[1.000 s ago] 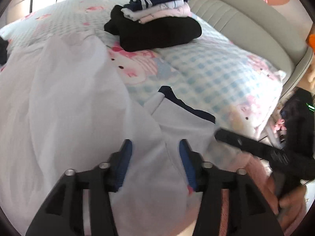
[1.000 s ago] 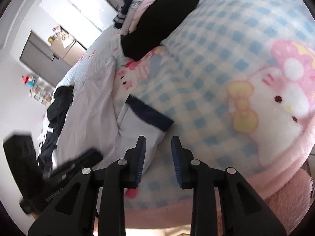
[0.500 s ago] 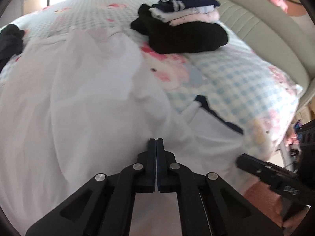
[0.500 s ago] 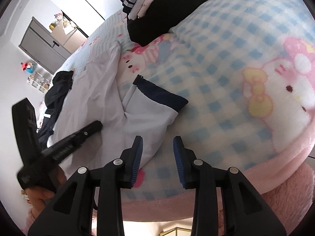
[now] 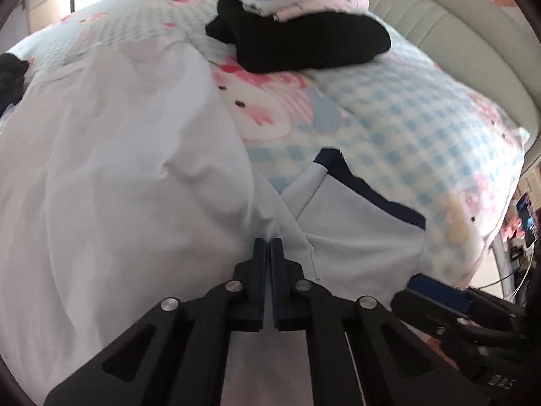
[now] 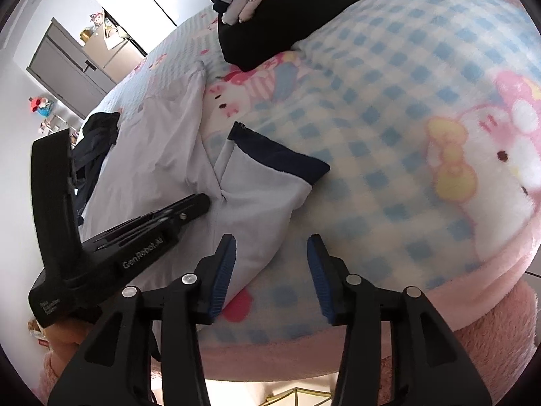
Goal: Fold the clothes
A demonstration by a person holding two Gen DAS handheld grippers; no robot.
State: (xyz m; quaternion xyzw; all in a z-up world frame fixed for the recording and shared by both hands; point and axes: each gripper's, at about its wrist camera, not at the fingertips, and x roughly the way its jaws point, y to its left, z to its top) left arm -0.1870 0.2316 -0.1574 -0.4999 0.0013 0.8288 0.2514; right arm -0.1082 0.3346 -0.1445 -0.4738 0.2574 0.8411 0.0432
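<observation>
Left gripper (image 5: 269, 242), spread a second ago, is now pinching the white shirt (image 5: 118, 169) at the armpit seam near the bed's (image 6: 389, 108) front edge. Right gripper (image 6: 270, 247), jaws widening, is closing in on the navy-cuffed sleeve (image 6: 267, 182). Judgement: sleeve fold is starting; folded stack (image 5: 304, 34) is waiting further back.

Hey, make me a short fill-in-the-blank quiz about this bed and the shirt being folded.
1. The left gripper is ____ on the white shirt.
2. The right gripper has its jaws ____.
3. The sleeve has a cuff coloured ____.
4. The bottom garment of the folded stack is ____.

Missing words: shut; open; navy; black
</observation>
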